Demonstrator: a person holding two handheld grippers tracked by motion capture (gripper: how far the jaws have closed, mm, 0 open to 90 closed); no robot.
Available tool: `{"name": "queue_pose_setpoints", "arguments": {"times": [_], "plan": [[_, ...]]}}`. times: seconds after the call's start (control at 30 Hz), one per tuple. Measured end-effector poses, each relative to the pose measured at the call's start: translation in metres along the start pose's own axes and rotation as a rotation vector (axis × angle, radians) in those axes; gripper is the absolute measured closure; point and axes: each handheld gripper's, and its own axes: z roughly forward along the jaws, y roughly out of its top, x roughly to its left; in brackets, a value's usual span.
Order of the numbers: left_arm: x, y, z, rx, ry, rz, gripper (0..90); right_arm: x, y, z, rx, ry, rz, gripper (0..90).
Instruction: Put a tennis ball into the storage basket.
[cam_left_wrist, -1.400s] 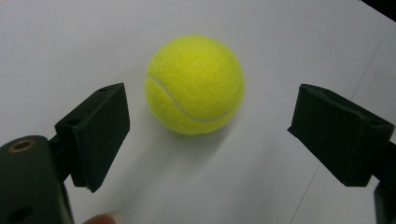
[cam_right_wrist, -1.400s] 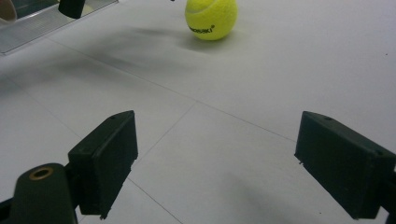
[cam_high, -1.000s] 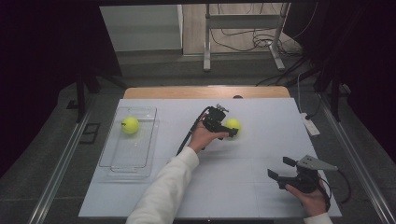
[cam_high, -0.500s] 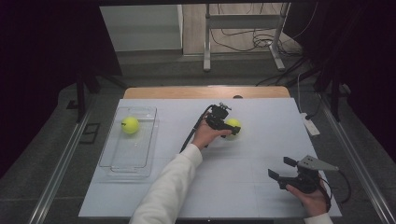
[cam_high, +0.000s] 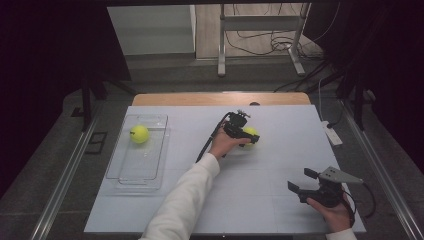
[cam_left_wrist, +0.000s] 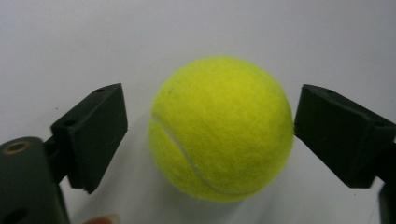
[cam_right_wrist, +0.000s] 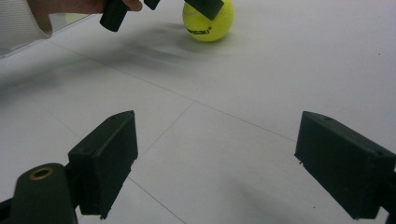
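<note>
Left tongs (cam_left_wrist: 208, 135) advanced, straddling ball (cam_left_wrist: 222, 128), untouched.

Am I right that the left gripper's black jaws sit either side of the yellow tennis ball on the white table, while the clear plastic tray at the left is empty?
Not quite: the clear plastic tray is not empty; a second yellow tennis ball lies in its far end, as the high view shows. The rest holds: the left gripper has its jaws open either side of the yellow tennis ball on the white table.

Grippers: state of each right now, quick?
Left gripper: open, jaws either side of the tennis ball, gap showing on one side.
Right gripper: open, holding nothing, over the table.
</note>
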Motion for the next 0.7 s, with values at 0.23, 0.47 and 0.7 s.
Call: {"name": "queue_pose_setpoints", "arguments": {"times": [0.23, 0.47, 0.7], "plan": [[-0.004, 0.000, 0.000, 0.002, 0.008, 0.025, 26.1, 0.000, 0.000, 0.000, 0.001, 0.000, -0.001, 13.5], [-0.008, 0.001, -0.004, 0.001, 0.020, 0.047, 27.2, 0.000, 0.000, 0.000, 0.001, 0.000, -0.001, 13.4], [-0.013, 0.003, -0.016, -0.023, -0.002, 0.078, 27.4, 0.000, 0.000, 0.000, 0.004, -0.002, -0.002, 13.5]]}}
